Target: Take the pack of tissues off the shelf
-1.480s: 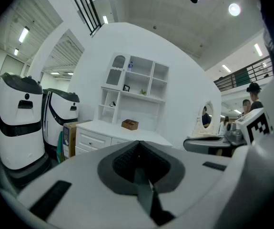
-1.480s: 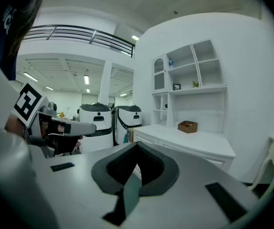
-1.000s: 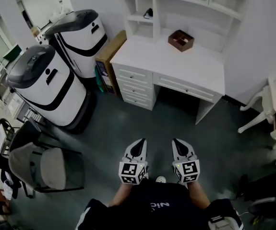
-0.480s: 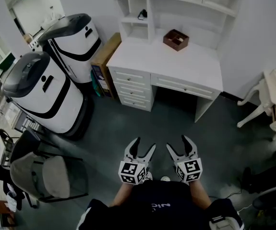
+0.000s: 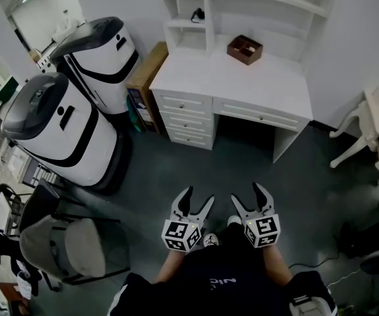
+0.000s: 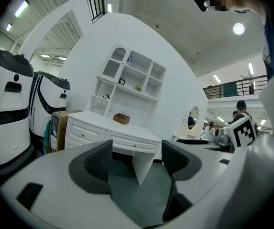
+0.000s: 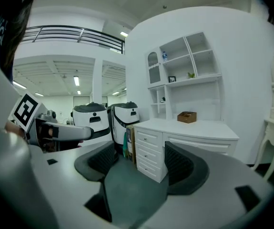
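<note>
Tissue pack [image 7: 164,56] shelved, well beyond right claw [image 7: 139,160]

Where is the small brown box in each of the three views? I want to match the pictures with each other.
Head view: the brown box is near the top, right of centre, at the back of the desk top.
Left gripper view: the box is left of centre, at mid height, above the jaws.
Right gripper view: the box is right of centre, at mid height.
Shared landmark: the white desk with drawers, under the box.
</note>
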The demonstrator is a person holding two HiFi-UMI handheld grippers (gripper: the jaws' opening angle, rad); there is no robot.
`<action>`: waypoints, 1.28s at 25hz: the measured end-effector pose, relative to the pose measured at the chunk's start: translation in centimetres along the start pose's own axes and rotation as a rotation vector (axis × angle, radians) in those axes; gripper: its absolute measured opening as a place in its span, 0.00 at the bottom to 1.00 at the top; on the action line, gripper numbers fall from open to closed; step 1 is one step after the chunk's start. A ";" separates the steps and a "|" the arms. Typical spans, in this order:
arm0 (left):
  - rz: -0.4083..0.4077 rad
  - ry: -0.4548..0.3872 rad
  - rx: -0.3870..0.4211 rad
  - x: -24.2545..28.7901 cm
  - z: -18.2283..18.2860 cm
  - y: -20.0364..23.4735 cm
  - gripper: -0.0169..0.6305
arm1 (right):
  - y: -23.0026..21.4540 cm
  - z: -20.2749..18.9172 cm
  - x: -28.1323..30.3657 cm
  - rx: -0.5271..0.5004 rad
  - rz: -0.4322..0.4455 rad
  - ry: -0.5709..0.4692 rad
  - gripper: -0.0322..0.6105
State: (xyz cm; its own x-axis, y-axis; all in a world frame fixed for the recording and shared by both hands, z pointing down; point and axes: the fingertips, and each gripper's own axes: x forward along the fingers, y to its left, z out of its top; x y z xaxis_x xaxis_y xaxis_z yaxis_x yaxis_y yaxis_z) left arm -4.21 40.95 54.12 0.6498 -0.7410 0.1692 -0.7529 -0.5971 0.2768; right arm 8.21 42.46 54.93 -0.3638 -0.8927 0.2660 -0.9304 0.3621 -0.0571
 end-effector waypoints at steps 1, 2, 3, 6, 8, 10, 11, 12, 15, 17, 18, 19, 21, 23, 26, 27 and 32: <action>0.001 -0.006 -0.010 0.1 0.1 0.3 0.50 | -0.1 -0.1 0.3 0.001 0.001 0.003 0.54; 0.004 -0.012 -0.017 0.2 0.1 0.5 0.50 | -0.1 -0.1 0.6 0.000 0.003 0.005 0.54; 0.010 -0.015 -0.021 0.3 0.1 0.9 0.50 | -0.3 -0.2 1.0 -0.001 0.005 0.007 0.53; 0.031 -0.013 -0.015 1.2 0.2 1.9 0.50 | -0.9 -0.1 2.9 -0.002 0.020 0.008 0.53; 0.046 -0.005 -0.010 2.1 0.3 2.9 0.50 | -1.4 0.2 4.6 0.004 0.042 0.007 0.53; 0.069 0.007 -0.008 3.1 0.4 4.0 0.50 | -1.9 0.4 6.6 0.012 0.069 0.016 0.52; 0.080 0.011 -0.007 3.8 0.6 4.6 0.50 | -2.3 0.5 7.6 0.015 0.080 0.021 0.52; 0.092 0.012 -0.007 4.5 0.8 5.2 0.50 | -2.9 0.7 8.7 0.015 0.088 0.026 0.52; 0.135 0.015 -0.005 7.0 1.8 7.3 0.50 | -4.7 1.5 12.5 0.008 0.114 0.031 0.52; 0.162 0.015 -0.008 9.0 2.8 8.7 0.50 | -6.2 2.5 15.1 0.005 0.134 0.031 0.52; 0.174 0.013 -0.010 10.1 3.3 9.4 0.50 | -6.9 2.9 16.3 0.004 0.145 0.033 0.52; 0.186 0.009 -0.011 11.3 3.8 9.9 0.50 | -7.6 3.4 17.5 0.001 0.158 0.037 0.52; 0.205 -0.002 -0.013 13.7 5.0 11.1 0.50 | -9.1 4.3 19.9 -0.014 0.181 0.042 0.52; 0.215 -0.009 -0.012 16.2 6.1 12.0 0.50 | -10.6 5.3 22.2 -0.031 0.198 0.043 0.52; 0.226 -0.013 -0.013 20.0 7.3 13.1 0.50 | -13.1 6.8 25.4 -0.044 0.215 0.037 0.52; 0.229 -0.014 -0.016 21.3 7.6 13.4 0.50 | -14.0 7.2 26.3 -0.047 0.220 0.038 0.52; 0.232 -0.011 -0.022 26.7 8.6 14.6 0.50 | -17.8 8.4 30.2 -0.054 0.239 0.040 0.52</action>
State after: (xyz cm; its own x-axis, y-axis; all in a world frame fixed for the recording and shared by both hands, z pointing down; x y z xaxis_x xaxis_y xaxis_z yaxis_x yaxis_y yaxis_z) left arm 1.26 9.83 54.51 0.4586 -0.8609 0.2203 -0.8794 -0.4039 0.2522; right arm 13.40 6.78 55.88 -0.5701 -0.7690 0.2892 -0.8139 0.5765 -0.0716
